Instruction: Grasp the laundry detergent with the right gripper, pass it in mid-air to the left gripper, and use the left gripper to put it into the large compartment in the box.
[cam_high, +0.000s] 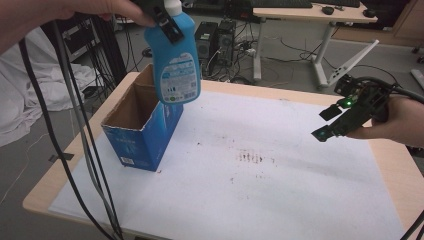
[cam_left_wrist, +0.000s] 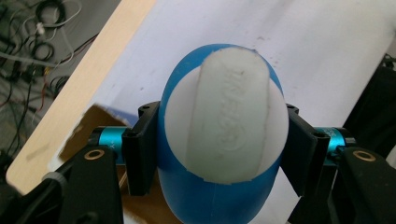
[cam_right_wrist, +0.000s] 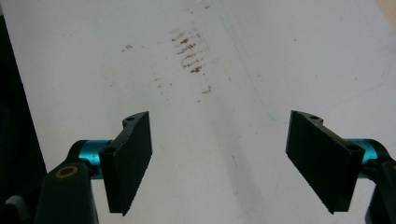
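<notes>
Blue plastic bottle (cam_high: 175, 60), white cap (cam_left_wrist: 224, 116), glossy, oval in section, printed label; clamped near the neck in my left claw (cam_high: 166, 22), hanging upright above the box (cam_high: 142, 125), its base at the rim; as I judge it, best lowered straight into the open top, kept vertical, released only once the base rests. Box: blue printed card, brown inside, flaps open, upright at the table's left. My right claw (cam_right_wrist: 219, 161): jaws wide, empty, hovering over the sheet (cam_right_wrist: 280, 56), well apart. Sheet: white, matt, brown-smudged. Table (cam_high: 400, 170): pale wood edge.
</notes>
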